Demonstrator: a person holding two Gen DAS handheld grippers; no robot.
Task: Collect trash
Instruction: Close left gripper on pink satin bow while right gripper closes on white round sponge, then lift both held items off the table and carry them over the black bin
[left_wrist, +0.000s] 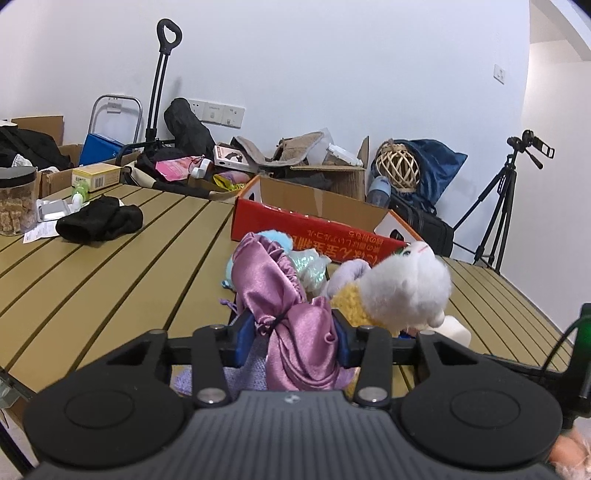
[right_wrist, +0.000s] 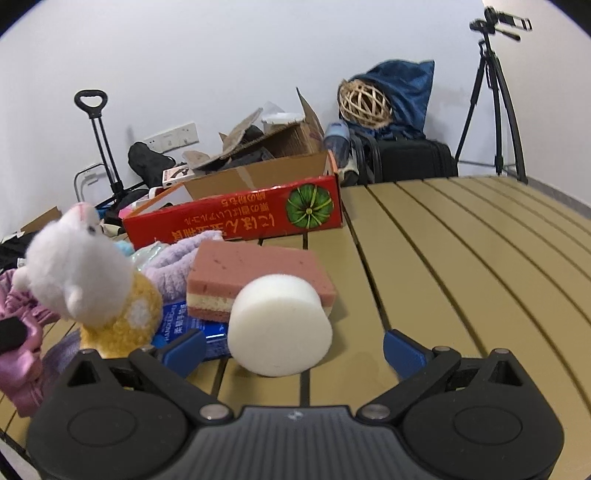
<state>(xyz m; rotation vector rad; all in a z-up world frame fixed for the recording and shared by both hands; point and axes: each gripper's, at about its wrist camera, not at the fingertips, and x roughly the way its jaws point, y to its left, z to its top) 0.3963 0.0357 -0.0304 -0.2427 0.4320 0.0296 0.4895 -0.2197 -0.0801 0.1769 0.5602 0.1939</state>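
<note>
Up close, left gripper (left_wrist: 295, 338) jaws pinching glossy purple satin pouch (left_wrist: 284, 314), right gripper (right_wrist: 293, 349) jaws wide around round white foam (right_wrist: 279, 325).

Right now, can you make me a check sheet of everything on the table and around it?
Surface: tan slatted table, mostly bare on its right side.
Job's things: purple satin pouch; red cardboard box, open.
Clutter: white plush toy, pink sponge, white foam cylinder, black cloth, jar.
Grippers: left gripper shut on the pouch; right gripper open, foam cylinder just ahead of it.
Cables: black cable at the right edge.
Surroundings: tripod, cardboard boxes and bags along the white wall.
</note>
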